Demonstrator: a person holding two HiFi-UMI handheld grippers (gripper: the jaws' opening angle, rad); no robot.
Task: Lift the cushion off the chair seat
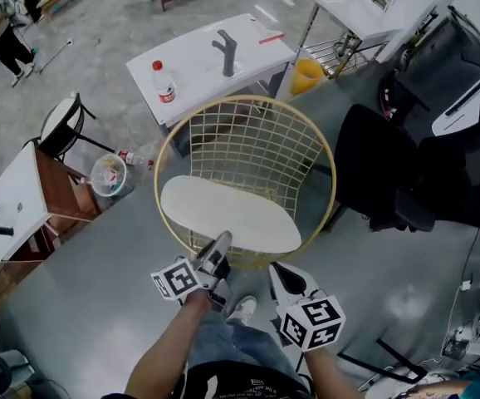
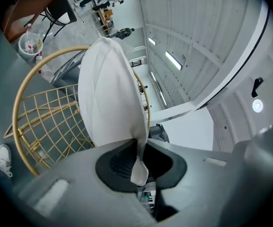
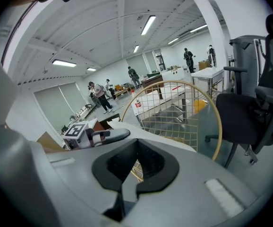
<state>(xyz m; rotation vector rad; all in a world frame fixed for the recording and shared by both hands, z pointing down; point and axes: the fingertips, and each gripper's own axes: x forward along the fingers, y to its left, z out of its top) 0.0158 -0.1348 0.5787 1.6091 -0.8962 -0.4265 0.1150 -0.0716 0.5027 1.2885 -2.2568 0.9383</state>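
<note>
A white oval cushion [image 1: 232, 210] lies over the seat of a gold wire chair [image 1: 327, 165]. My left gripper [image 1: 223, 239] is shut on its near edge. In the left gripper view the cushion [image 2: 106, 89] stands up from the jaws [image 2: 141, 138], with a fold of it pinched between the pads and the chair's wire shell [image 2: 23, 93] behind. My right gripper [image 1: 275, 269] is just right of the left one, by the chair's front rim, touching nothing. Its jaws [image 3: 137, 140] meet at the tips with nothing between them, and the cushion's edge [image 3: 150, 135] shows beyond.
A white table [image 1: 248, 44] with a bottle [image 1: 164, 80] stands behind the chair. Black office chairs [image 1: 389, 173] crowd the right. A small side table [image 1: 24, 198] and a bin [image 1: 109, 175] are at left. The person's shoe [image 1: 242, 308] is under the grippers.
</note>
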